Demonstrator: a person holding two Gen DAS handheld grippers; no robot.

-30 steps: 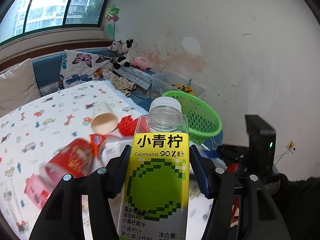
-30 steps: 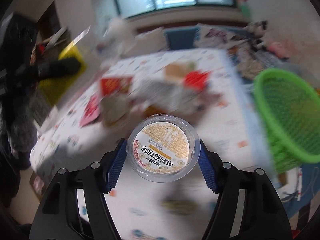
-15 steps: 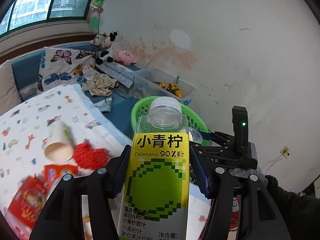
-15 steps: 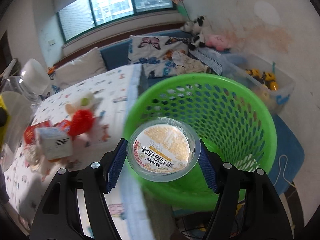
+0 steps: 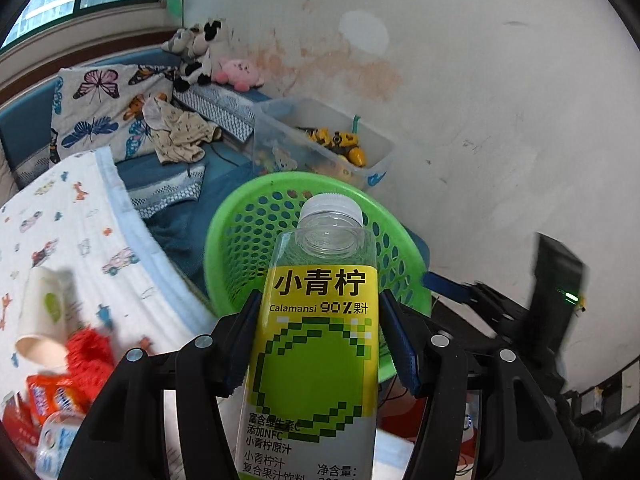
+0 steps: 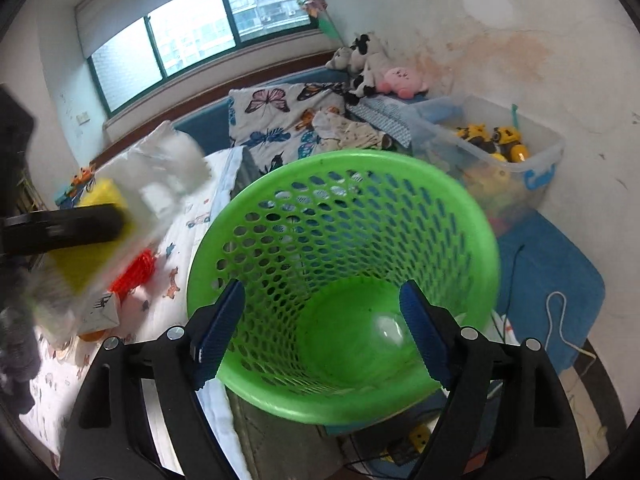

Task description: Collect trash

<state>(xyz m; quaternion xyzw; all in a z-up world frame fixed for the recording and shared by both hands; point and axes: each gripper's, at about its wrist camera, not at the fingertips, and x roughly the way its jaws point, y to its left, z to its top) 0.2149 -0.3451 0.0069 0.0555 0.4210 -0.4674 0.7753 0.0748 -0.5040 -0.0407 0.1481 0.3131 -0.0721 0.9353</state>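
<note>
Left wrist view, left to right: lower left of frame you've got trash on the printed bed sheet (image 5: 60, 216) – a paper cup (image 5: 44, 312) on its side, a red mesh ball (image 5: 90, 356) just beside it, orange and red wrappers (image 5: 52, 396) at the bottom edge, blurred. Centre: your left gripper (image 5: 318, 336) has its jaws clamped on the juice bottle (image 5: 316, 344), approx half open, blue pads pressed on both sides of the yellow-green label. Bottle stands upright in frame, white cap on top, overlapping the green basket (image 5: 240, 232) behind it. Clear toy bin (image 5: 320, 140) sits beyond the basket by the wall, upper centre. Right of frame: part of the other black gripper shows, blurred.

Right wrist view: at left, the bottle in the left jaws shows as a blur over the bed. Centre: your right gripper (image 6: 322, 330) hangs over the basket (image 6: 472, 216) mouth, jaws opening wide w/ nothing between them. A clear plastic cup (image 6: 386, 330) lies at the basket bottom, lower centre-right. Toy bin (image 6: 536, 168) sits at upper right, blue mat (image 6: 556, 264) below it.
</note>
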